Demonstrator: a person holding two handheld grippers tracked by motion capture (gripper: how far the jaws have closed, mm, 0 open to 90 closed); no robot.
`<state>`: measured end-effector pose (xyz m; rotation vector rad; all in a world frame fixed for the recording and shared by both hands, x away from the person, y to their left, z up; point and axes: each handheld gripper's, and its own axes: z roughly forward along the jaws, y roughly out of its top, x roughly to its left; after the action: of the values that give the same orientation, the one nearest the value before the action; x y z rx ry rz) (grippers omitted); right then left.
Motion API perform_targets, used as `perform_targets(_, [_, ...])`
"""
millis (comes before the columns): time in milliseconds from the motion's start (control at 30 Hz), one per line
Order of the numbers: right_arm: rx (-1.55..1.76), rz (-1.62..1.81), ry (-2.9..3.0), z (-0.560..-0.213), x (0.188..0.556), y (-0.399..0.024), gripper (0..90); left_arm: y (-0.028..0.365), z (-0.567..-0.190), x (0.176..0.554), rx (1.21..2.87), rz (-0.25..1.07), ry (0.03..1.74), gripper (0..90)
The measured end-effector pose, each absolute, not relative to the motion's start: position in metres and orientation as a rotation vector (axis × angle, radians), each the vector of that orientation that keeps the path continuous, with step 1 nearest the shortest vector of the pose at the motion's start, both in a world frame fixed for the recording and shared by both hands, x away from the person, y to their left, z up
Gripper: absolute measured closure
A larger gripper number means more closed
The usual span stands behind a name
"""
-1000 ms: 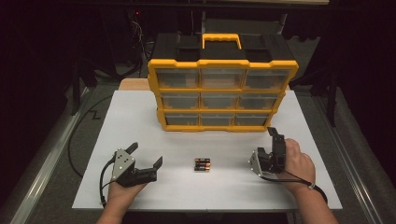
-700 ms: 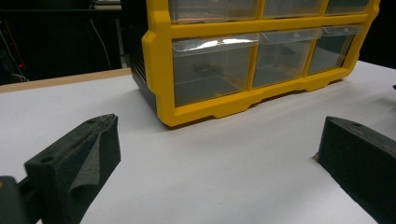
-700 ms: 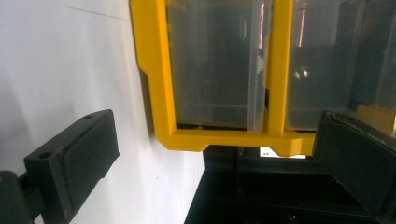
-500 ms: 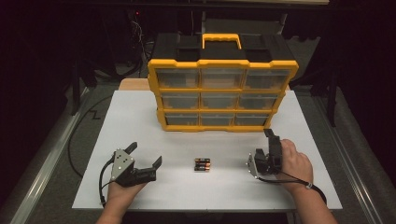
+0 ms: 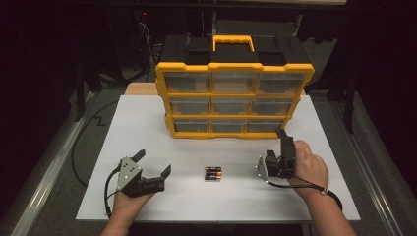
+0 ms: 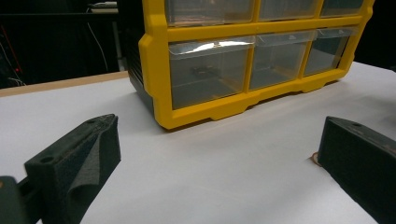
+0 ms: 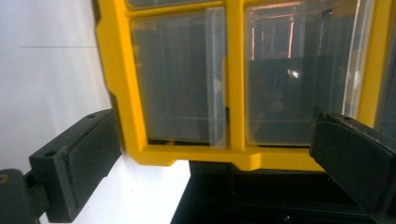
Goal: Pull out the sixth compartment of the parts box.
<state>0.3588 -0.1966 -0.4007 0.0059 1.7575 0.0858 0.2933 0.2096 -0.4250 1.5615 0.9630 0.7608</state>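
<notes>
Since a second ago the right gripper (image 5: 281, 152) has slid nearer, rolled sideways, jaws spread and aimed at the drawer cabinet (image 5: 235, 98); left gripper (image 5: 152, 163) unchanged, spread, empty. Batteries (image 5: 213, 173) lie between them. Left gripper view: cabinet's bottom-left drawer (image 6: 210, 72). Right gripper view: drawers (image 7: 180, 81) sideways, probably lining up a pull.

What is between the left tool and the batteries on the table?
Nothing visible. In the high view, only bare white table lies between the open left tool and the batteries. The yellow drawer cabinet stands farther back, out of the way.
</notes>
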Motion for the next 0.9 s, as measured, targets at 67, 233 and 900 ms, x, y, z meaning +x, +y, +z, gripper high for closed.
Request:
perform_targets(67, [0.014, 0.084, 1.759, -0.399, 0.360, -0.196, 3.1, 0.210, -0.425, 0.293, 1.562, 0.761, 0.963, 0.5])
perform_targets(233, [-0.004, 0.069, 1.736, -0.382, 0.366, -0.193, 10.6, 0.209, -0.425, 0.294, 1.565, 0.759, 0.959, 0.5])
perform_targets(900, [0.024, 0.104, 1.696, -0.345, 0.378, -0.183, 44.0, 0.209, -0.425, 0.294, 1.583, 0.774, 0.944, 0.5])
